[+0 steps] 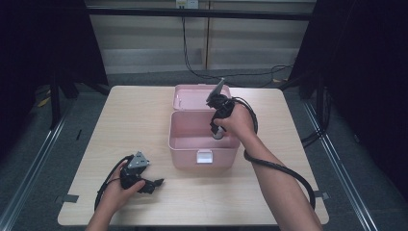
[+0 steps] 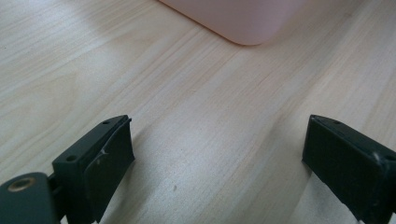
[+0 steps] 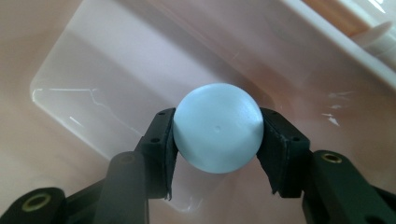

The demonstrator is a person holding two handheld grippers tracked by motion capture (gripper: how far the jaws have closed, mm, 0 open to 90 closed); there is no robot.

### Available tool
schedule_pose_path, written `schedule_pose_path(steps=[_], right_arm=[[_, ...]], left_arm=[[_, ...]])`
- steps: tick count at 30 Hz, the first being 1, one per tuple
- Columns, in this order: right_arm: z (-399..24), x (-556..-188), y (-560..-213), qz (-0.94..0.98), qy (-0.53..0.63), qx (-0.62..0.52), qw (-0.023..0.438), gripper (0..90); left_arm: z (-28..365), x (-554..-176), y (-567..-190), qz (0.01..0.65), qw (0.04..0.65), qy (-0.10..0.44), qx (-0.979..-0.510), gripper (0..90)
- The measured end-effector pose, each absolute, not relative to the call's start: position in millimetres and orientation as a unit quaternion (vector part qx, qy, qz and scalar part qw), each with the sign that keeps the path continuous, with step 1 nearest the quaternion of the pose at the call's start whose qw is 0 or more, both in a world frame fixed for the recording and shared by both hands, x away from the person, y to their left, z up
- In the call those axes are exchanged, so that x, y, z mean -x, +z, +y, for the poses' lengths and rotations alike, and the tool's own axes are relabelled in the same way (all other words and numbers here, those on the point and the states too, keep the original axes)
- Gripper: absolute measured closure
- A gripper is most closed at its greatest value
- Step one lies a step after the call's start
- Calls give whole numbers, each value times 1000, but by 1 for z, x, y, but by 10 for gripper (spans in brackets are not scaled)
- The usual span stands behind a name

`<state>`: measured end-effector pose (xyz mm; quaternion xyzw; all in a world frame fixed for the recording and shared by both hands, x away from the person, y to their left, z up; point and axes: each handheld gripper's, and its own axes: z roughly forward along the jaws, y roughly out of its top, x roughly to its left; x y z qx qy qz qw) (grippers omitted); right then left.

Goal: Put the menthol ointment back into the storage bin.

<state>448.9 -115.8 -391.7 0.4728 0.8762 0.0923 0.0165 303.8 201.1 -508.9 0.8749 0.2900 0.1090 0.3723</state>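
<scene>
The right hand-held gripper (image 3: 217, 135) is clamping a smooth pale-blue ball (image 3: 217, 134) and holding it inside the open pink plastic box (image 1: 179, 144) on the light wooden counter (image 1: 134, 120). The left hand-held gripper (image 1: 156, 183) is resting open beside the box. Placing appears underway; next, likely, the jaws spread near the floor of the box.

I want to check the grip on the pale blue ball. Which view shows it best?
The right gripper view: the ball sits close-up, pinched between both jaws over the pink box. The high view gives a small glimpse below the hand.
</scene>
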Motion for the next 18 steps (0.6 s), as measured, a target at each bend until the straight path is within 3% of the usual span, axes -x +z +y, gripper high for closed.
schedule_pose_path(steps=[18], right_arm=[[-106, -456, -408, 870, 97, -482, 17, 505]], left_arm=[[201, -304, -509, 291, 372, 110, -875, 80]])
